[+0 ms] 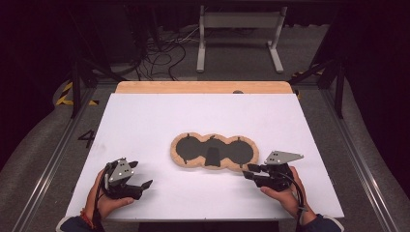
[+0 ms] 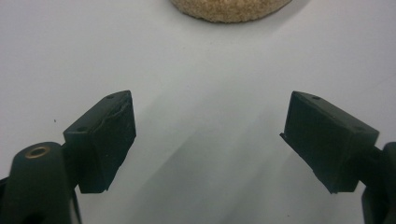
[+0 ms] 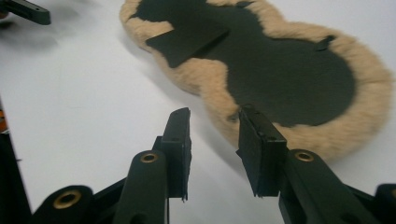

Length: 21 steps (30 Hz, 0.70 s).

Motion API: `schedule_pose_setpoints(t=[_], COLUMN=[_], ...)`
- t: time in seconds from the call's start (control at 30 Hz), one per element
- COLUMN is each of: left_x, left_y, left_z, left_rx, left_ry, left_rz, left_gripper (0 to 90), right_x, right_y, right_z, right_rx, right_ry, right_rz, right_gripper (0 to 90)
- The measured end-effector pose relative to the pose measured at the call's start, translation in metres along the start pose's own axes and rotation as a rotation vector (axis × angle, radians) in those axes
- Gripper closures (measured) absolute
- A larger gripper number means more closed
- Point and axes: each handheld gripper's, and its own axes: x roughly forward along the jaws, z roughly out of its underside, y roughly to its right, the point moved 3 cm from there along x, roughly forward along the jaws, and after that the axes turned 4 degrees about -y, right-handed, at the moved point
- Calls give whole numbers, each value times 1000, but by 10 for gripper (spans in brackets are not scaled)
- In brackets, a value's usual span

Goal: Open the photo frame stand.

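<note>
The right claw (image 3: 212, 135) hovers part-open, nothing between its jaws, at the fleecy edge of the tan-rimmed black pad (image 3: 280, 65) on the white counter (image 3: 79, 102).

A dark "4" (image 1: 87, 138) on the grey floor (image 1: 48, 140) left of the table

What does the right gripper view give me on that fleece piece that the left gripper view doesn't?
Right gripper view: the dark inner face of the fleece piece, its black flap, the tan pile rim, and the right tool with one jaw tip against that rim, nothing between the jaws. Left gripper view: the left tool, jaws wide apart over bare white table, with a sliver of tan rim at top. Both: tan fleece edge and white tabletop.
</note>
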Motion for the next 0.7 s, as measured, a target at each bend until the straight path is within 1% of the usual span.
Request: schedule_pose_setpoints(t=[0.03,0.07,0.1,0.13,0.2,0.27,0.33,0.37,0.47,0.5,0.6,0.67,0.7], left_x=[0,0,0,0,0,2,4,5,6,6,5,5,5], left_y=[0,0,-1,-1,-2,-2,-1,-1,2,2,2,1,1], left_z=[0,0,0,0,0,0,0,0,0,-1,-1,-1,-1], left_rx=[-1,-1,-11,-11,-16,-32,-29,-18,-2,3,-4,-11,-10], left_ry=[-1,-1,3,3,2,1,-11,-19,-22,-19,-9,-8,-12], left_rz=[-2,-2,-6,-6,-9,-7,-6,-9,-2,-2,-8,-8,-10], left_gripper=[170,166,162,160,150,139,136,135,131,131,132,134,135], right_x=[4,4,14,14,22,30,38,41,48,51,58,63,66], right_y=[-2,-2,-9,-9,-13,-17,-19,-21,-23,-24,-27,-27,-26], right_z=[-1,-1,-3,-3,-5,-7,-8,-10,-15,-17,-21,-23,-24], right_rx=[6,6,-6,-6,2,11,7,5,18,29,34,54,68], right_ry=[-10,-10,-42,-42,-61,-75,-93,-98,-99,-98,-108,-101,-105], right_rz=[-16,-16,-35,-35,-58,-82,-99,-108,-133,-150,-154,-173,-170], right_gripper=[646,646,646,646,645,641,636,636,626,620,611,610,606])
